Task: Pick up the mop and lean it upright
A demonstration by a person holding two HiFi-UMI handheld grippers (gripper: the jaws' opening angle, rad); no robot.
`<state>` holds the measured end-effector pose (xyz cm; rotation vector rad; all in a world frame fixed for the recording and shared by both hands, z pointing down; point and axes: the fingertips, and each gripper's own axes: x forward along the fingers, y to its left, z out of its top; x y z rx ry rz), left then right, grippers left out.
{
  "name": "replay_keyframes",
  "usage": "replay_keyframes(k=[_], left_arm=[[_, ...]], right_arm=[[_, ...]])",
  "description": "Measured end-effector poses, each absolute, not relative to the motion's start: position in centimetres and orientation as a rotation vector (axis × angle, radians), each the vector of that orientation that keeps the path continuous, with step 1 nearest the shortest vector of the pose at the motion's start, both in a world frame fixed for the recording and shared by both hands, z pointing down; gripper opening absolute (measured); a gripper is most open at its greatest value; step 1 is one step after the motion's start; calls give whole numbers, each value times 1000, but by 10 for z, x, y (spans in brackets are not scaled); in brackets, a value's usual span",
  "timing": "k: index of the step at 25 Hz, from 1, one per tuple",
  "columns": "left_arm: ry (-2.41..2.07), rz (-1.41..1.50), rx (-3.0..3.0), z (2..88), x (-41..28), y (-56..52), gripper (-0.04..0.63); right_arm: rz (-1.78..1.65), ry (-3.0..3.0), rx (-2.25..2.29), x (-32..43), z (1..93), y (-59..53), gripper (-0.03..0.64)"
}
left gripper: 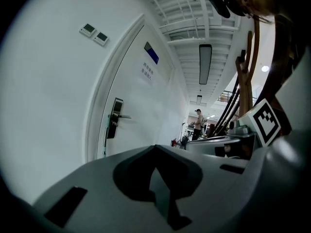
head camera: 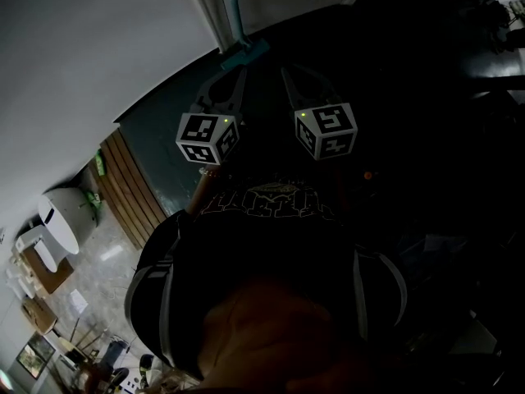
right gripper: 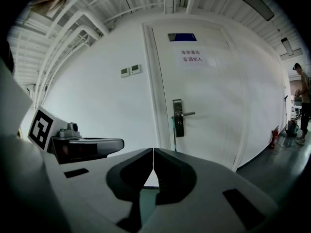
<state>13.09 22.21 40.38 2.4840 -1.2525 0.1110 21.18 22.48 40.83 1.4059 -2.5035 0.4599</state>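
1. Left gripper [left gripper: 155, 147]: jaws pressed together, nothing between them
2. Right gripper [right gripper: 153, 150]: jaws closed tip to tip, also empty
3. Mop [head camera: 233, 15]: pole stands upright just ahead of both grippers in the head view, its teal fitting [head camera: 248, 53] close to the left gripper's tips; can't tell if they touch
4. Both grippers point at a white door [right gripper: 214, 96]; a thin teal pole shows beside its handle [right gripper: 183, 114]
5. Person [right gripper: 302, 101] stands far down the corridor
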Motion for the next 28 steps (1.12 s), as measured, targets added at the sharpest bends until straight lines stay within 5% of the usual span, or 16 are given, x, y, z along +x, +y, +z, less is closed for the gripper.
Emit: replay_keyframes(k=[28], left_arm=[[-1236,99,2449,417,41,89,37]], right_arm=[[448,-2474,1363,115,416,80,20]])
